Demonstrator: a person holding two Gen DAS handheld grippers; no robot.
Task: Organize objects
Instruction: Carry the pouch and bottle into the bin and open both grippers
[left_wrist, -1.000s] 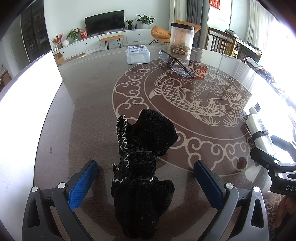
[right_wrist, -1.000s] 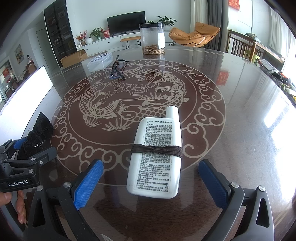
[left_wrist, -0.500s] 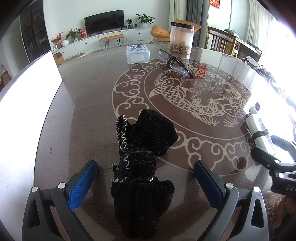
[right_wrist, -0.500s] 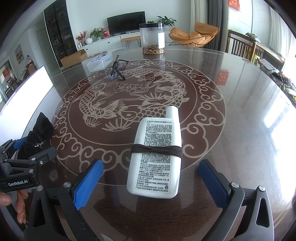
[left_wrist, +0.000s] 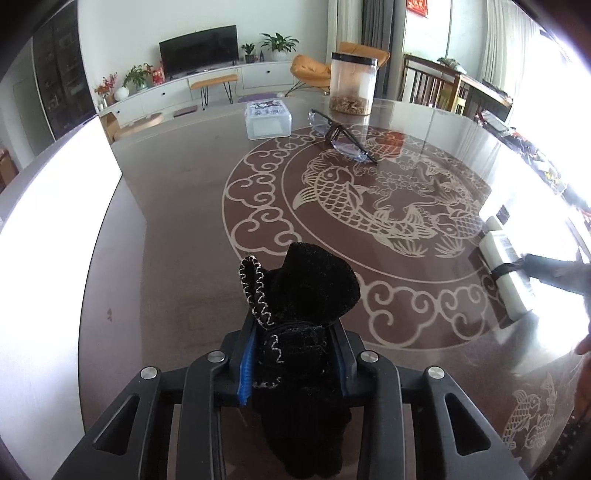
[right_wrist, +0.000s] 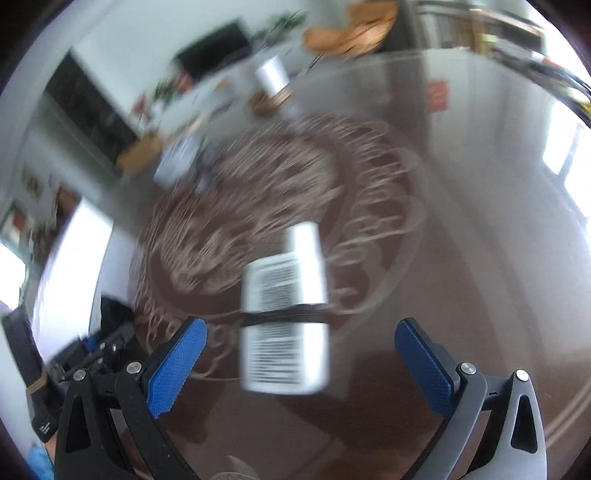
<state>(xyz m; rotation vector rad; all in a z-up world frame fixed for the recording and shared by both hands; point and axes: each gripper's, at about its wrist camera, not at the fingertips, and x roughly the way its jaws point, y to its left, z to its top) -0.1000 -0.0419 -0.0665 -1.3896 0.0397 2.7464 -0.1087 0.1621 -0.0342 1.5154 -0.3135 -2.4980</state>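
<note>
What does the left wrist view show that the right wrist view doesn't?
Left wrist only: the left tongs shut on the black glove, and sharp glasses. Right wrist only: the right tongs open, straddling the white bottle, though motion-blurred. Both: the bottle with its dark band, the jar, the clear box and the patterned table.

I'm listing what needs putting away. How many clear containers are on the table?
2: a tall clear jar with a dark lid at the far edge, and a low lidded clear box to its left. Others may lie out of view.
</note>
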